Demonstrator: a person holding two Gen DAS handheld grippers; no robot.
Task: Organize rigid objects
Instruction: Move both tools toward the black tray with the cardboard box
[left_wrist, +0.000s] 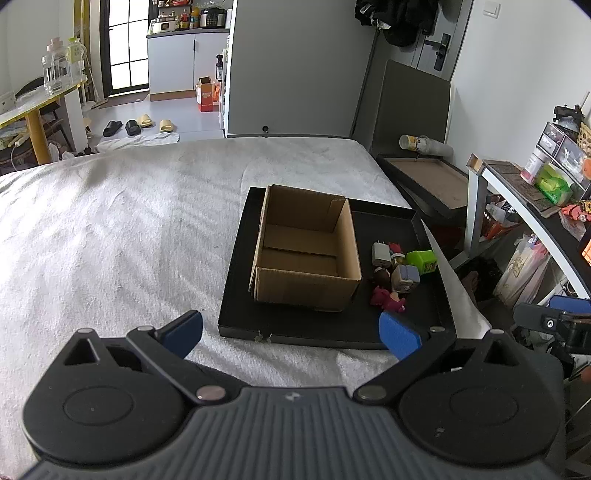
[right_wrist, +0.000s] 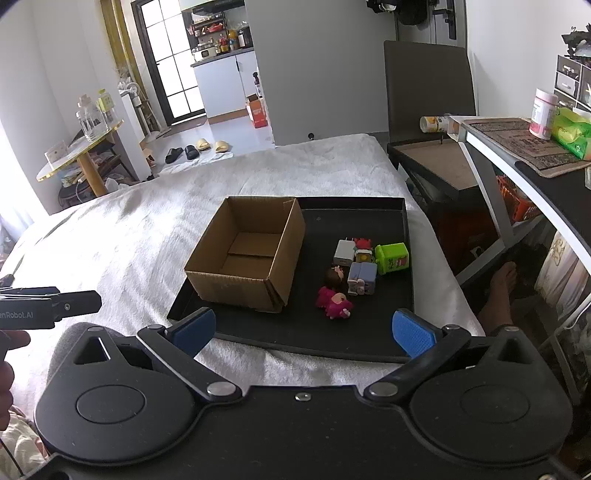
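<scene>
An empty cardboard box stands on the left part of a black tray that lies on a white-covered bed. To the right of the box on the tray lies a cluster of small toys: a green cube, a white charger, a grey-purple block figure and a pink figure. My left gripper hovers open before the tray's near edge. My right gripper is open too, above the near edge, nothing between its fingers.
A white blanket covers the bed to the left of the tray. A dark shallow box and a shelf unit with bottles and tissues stand to the right. A person's bare foot rests by the bed's right side.
</scene>
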